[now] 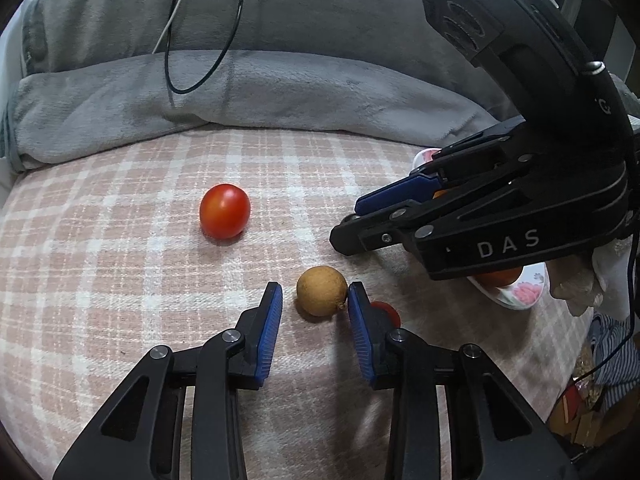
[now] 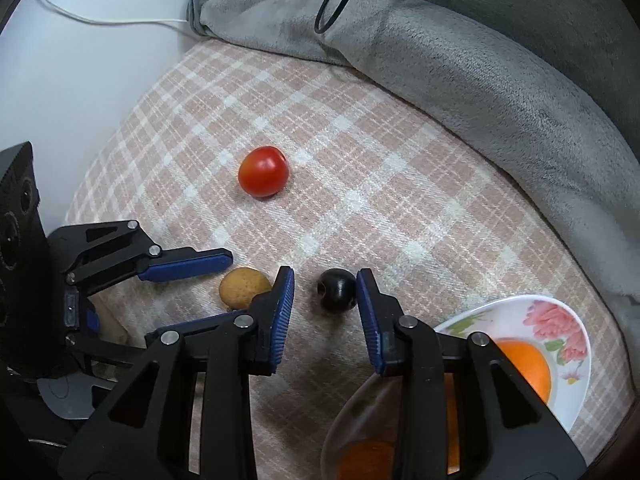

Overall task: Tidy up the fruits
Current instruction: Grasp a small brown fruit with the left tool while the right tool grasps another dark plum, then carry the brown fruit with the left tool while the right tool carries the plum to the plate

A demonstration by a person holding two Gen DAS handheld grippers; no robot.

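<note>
Straddling the tan fruit (image 1: 321,290), the left gripper (image 1: 315,296) has its jaws apart; the right pad touches the fruit, the left stands clear. The right gripper (image 2: 325,290) likewise brackets the black fruit (image 2: 337,290), unclamped. A red tomato (image 2: 263,171) lies apart on the checked cloth (image 2: 360,152). An orange (image 2: 528,364) sits in the floral plate (image 2: 576,376).

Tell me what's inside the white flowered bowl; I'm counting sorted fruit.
One orange fruit lies in the white flowered bowl. The right gripper covers the bowl's near side, so more could hide there.
</note>
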